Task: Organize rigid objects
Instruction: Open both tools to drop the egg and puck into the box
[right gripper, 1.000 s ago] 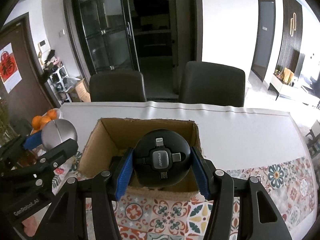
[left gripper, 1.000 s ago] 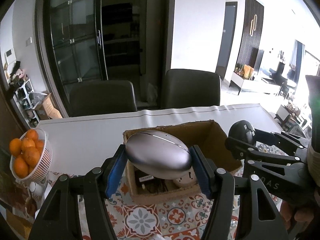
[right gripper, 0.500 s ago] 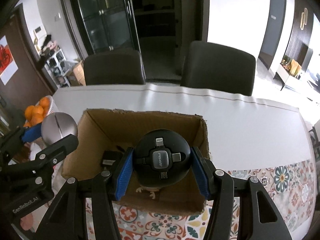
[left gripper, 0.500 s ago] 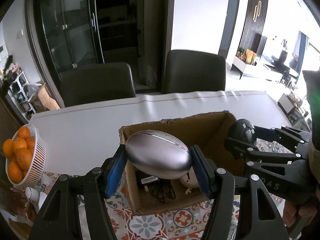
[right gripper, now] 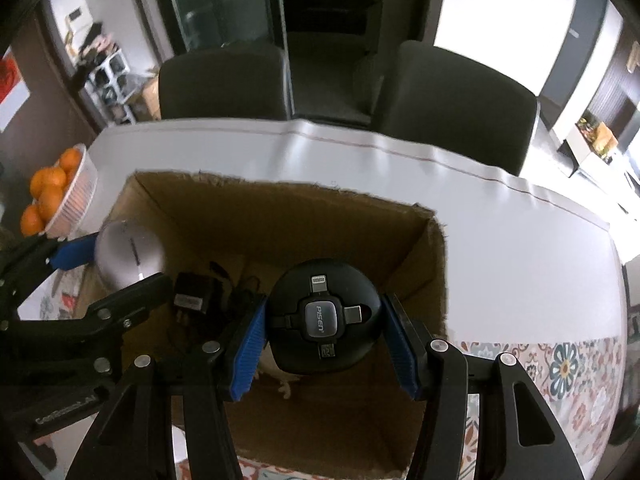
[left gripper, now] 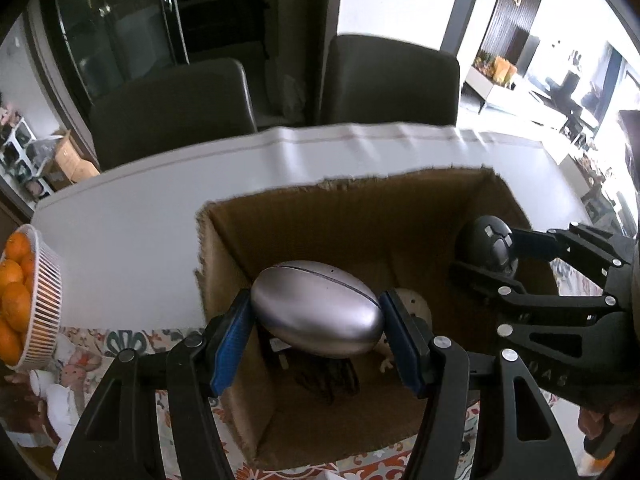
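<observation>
Both pairs of jaws are clamped on loads. At lower centre of the left wrist view, the left gripper (left gripper: pixel 316 330) presses its blue pads (left gripper: pixel 231 344) against the two ends of a silver egg-shaped case (left gripper: pixel 318 309), which lies crosswise with a thin seam line along its top. At lower centre of the right wrist view, the right gripper (right gripper: pixel 323 330) squeezes a round black cable hub (right gripper: pixel 323 327) whose face carries a grey PISEN badge and four short connectors set in a cross.

Each held thing hangs over the open cardboard box (left gripper: pixel 360 216), which stands on a patterned tablecloth (right gripper: pixel 576 368) at the near edge of the white table (left gripper: pixel 132 224). Down inside the box lie a black adapter with a label (right gripper: pixel 192 294), a tangle of dark cable (left gripper: pixel 328 376) and a pale rounded item (left gripper: pixel 416 304) that is mostly hidden behind the grippers.

In the left wrist view the right gripper shows at the right edge with the hub just over the box's right wall; in the right wrist view the silver case sits at the left, above the box's left wall. A white basket of oranges (left gripper: pixel 40 304) stands at the far left of the frame, and two dark chairs (right gripper: pixel 456 100) face the table's far side.
</observation>
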Tool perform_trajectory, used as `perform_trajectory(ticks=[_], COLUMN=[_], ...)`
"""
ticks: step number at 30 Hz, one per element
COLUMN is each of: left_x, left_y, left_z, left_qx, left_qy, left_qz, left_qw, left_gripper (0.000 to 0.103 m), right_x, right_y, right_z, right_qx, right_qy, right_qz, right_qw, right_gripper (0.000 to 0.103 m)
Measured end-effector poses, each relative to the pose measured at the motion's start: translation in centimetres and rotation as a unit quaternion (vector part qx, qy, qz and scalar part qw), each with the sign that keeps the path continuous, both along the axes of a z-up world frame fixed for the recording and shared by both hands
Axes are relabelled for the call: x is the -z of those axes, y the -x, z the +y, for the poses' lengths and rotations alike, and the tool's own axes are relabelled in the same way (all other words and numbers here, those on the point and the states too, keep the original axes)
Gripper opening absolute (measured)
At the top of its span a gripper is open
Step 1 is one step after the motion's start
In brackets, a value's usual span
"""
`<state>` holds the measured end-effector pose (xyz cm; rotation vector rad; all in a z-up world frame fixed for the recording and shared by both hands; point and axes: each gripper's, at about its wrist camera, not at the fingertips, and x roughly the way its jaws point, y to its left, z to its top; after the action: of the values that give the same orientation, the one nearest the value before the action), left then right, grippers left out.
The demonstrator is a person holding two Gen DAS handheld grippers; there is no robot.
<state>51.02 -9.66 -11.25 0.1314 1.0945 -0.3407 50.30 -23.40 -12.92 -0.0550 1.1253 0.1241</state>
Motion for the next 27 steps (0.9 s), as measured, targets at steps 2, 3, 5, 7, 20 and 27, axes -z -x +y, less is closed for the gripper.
perform_trajectory(ticks=[2,3,5,7,20,27], left_x=[0.8,1.1,1.0,1.1,0.8,-0.9], left_y=[-0.1,0.0,0.4,0.4,0.5,2.1], left_z=[-0.1,-0.1,-0.4,-0.6,-0.7,-0.1], left_qx=[0.003,0.005,0.013,0.014,0.009,0.001], left_qy=[-0.004,-0.007,-0.019,-0.024,-0.032,-0.034], left_qz=[0.011,0.011,0.002,0.001,0.005,-0.015], left_qw=[0.9999,0.9999,0.9997,0.9996,0.9994,0.9993], left_gripper=[0.063,0.063,0.063,0.063,0.063,0.069], right_x=[0.5,0.9,1.5,1.9,1.5,-0.1], right_y=[-0.2,-0.2,-0.2,0.0,0.4,1.8], right_z=[0.1,0.2,0.2,0.2,-0.1,-0.3], right_qx=[-0.009,-0.012,-0.016,-0.018,-0.018,0.001], right_qy=[0.005,0.011,0.013,0.018,0.022,0.019], right_qz=[0.009,0.013,0.019,0.017,0.009,-0.012], right_qw=[1.000,1.000,1.000,1.000,1.000,1.000], right_gripper=[0.057,0.057,0.057,0.057,0.061,0.061])
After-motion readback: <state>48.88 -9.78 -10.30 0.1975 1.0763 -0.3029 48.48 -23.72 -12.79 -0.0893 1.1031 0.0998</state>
